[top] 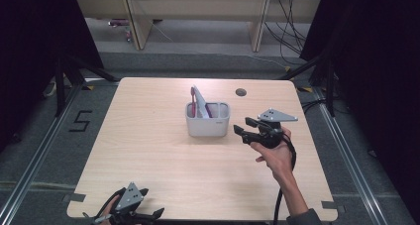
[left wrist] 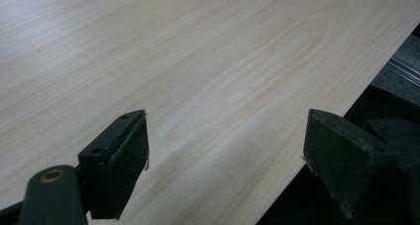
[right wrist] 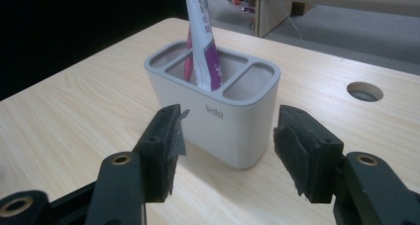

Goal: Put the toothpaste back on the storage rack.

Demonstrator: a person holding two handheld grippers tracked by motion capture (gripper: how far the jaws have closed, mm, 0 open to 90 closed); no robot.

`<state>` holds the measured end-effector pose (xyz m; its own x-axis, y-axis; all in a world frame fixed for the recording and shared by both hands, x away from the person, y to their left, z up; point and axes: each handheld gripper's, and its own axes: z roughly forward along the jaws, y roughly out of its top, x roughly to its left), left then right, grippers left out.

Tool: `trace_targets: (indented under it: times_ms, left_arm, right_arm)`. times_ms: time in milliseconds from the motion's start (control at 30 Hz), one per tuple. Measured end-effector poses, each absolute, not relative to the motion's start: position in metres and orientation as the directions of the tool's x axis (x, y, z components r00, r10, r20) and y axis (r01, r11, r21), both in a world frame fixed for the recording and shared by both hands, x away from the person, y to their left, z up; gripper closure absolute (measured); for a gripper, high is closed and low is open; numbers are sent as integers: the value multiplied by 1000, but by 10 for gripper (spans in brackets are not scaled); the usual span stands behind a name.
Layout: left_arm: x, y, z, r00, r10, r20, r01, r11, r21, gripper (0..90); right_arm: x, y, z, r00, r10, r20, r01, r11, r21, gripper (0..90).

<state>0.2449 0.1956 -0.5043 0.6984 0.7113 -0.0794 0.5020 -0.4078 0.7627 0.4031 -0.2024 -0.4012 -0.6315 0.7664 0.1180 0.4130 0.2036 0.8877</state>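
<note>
Dark curtains and grey floor surround a pale wooden tabletop (top: 148, 150) seen from the high view. Near its middle, a grey holder (top: 208, 119) with several compartments stands upright. A white and pink tube (top: 199, 102) and a pink stick-like item (top: 193, 101), too small to identify, rise from its left part; the right compartment looks empty. A round cable hole (top: 240, 92) is set into the far edge. The right gripper (top: 241, 126) is held in a hand (top: 273, 153) just right of the holder, jaws spread and pointed toward it, nothing between them. The left gripper (top: 148, 216) rests at the near left edge of the tabletop, well apart from the holder.

From the left gripper view, bare wood grain is seen, with the left gripper (left wrist: 225, 155) spread wide over the edge of the tabletop, empty.

From the right gripper view, the holder (right wrist: 218, 111) is seen close up, with three slots across its top. The tube (right wrist: 203, 41) stands tilted in the middle slot; the nearest slot holds nothing. The right gripper (right wrist: 228, 140) is spread, one pad to each side of the holder, neither touching it.
</note>
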Motion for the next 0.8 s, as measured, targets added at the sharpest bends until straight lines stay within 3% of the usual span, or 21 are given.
trace_targets:
  times_ms: [433, 800]
  left_arm:
    - [245, 197, -504, 701, 709, -73, 502, -418, 758, 172]
    - [244, 198, -503, 692, 718, -69, 506, -415, 756, 172]
  right_arm:
    - [387, -210, -414, -640, 761, 110, 411, 218, 886, 381]
    - [370, -209, -428, -633, 759, 151, 474, 225, 851, 353]
